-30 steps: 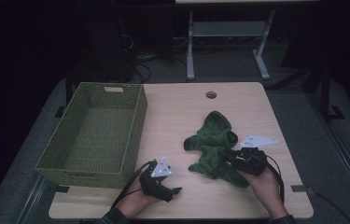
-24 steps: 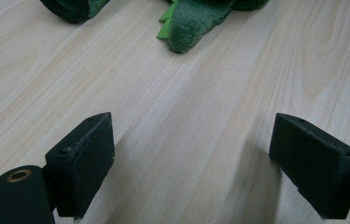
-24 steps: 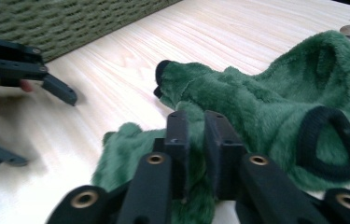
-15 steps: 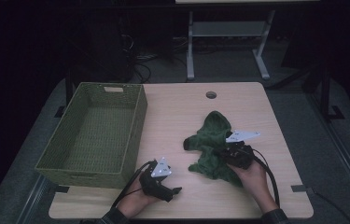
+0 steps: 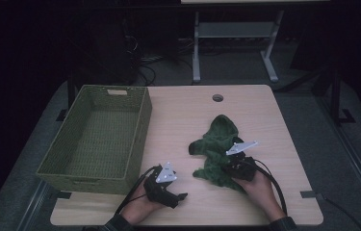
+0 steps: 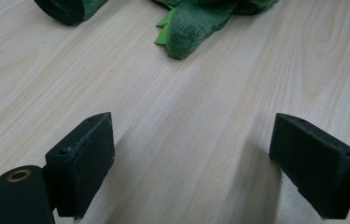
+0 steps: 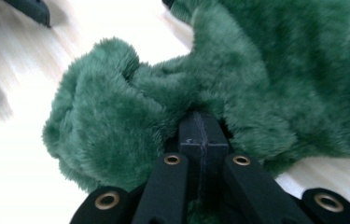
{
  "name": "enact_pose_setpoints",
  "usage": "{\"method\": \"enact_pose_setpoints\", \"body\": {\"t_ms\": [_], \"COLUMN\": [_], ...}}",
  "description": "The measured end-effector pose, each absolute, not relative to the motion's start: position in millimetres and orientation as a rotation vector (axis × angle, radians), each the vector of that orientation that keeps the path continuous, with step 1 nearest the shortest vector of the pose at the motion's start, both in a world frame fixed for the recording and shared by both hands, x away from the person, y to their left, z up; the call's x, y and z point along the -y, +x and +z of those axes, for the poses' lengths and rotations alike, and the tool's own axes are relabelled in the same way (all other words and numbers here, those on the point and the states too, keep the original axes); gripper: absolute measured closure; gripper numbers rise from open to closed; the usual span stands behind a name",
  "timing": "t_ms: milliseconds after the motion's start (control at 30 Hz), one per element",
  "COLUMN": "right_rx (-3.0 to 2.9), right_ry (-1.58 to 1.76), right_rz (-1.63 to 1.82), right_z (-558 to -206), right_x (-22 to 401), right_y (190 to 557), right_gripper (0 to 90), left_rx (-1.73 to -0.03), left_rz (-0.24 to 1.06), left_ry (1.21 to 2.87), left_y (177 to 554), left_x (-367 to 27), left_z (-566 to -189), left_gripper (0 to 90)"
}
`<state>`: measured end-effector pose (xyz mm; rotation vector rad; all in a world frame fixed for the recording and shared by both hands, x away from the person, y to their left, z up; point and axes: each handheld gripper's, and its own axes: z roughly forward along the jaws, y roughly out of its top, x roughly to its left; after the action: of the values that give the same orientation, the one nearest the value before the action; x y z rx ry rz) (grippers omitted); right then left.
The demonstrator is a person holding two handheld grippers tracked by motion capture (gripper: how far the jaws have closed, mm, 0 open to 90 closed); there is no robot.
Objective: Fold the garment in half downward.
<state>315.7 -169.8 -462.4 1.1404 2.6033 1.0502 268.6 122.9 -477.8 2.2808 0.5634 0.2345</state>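
With right hand-held gripper [image 7: 199,133] freshly clamped tight on a fold of the green plush toy [image 5: 219,151] lying on the counter [image 5: 183,120], lift gently toward the basket [image 5: 96,137], keeping left hand-held gripper [image 6: 205,172] wide open, empty.

The green plush toy [image 7: 266,84] is showing thick, fuzzy pile — soft cloth. The desk [image 6: 200,121] is looking like pale, matt wood grain; the basket [image 5: 96,139] is woven, rough-textured; the fingers [image 6: 86,158] — matt black.
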Motion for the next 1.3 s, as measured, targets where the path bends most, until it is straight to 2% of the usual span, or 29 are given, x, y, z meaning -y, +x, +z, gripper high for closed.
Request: {"method": "enact_pose_setpoints", "body": {"t_ms": [233,500,733,900,1100,1300], "right_rx": [-2.582,-2.481,-2.615,-2.607,-2.480,-2.410], "right_ry": [1.124,1.059,1.031,1.013,1.012,1.098], "right_rz": [1.043,1.284,1.142,1.105,1.220,1.196], "right_z": [-462,-429,-454,-458,-433,-433], "right_x": [168,176,158,156,183,224], "right_y": [314,302,301,300,286,268], "right_gripper": [89.4,86.3,90.0,89.4,85.3,81.4], "left_rx": [-0.566,-0.560,-0.563,-0.565,-0.565,-0.563], "left_rz": [0.233,0.242,0.237,0.233,0.232,0.231], "left_ry": [2.281,2.279,2.282,2.281,2.280,2.282], "left_y": [269,269,269,269,269,269], "left_x": [-123,-123,-123,-123,-123,-123], "left_z": [-478,-478,-478,-478,-478,-478], "left_gripper": [13.3,13.3,13.3,13.3,13.2,12.9]}}
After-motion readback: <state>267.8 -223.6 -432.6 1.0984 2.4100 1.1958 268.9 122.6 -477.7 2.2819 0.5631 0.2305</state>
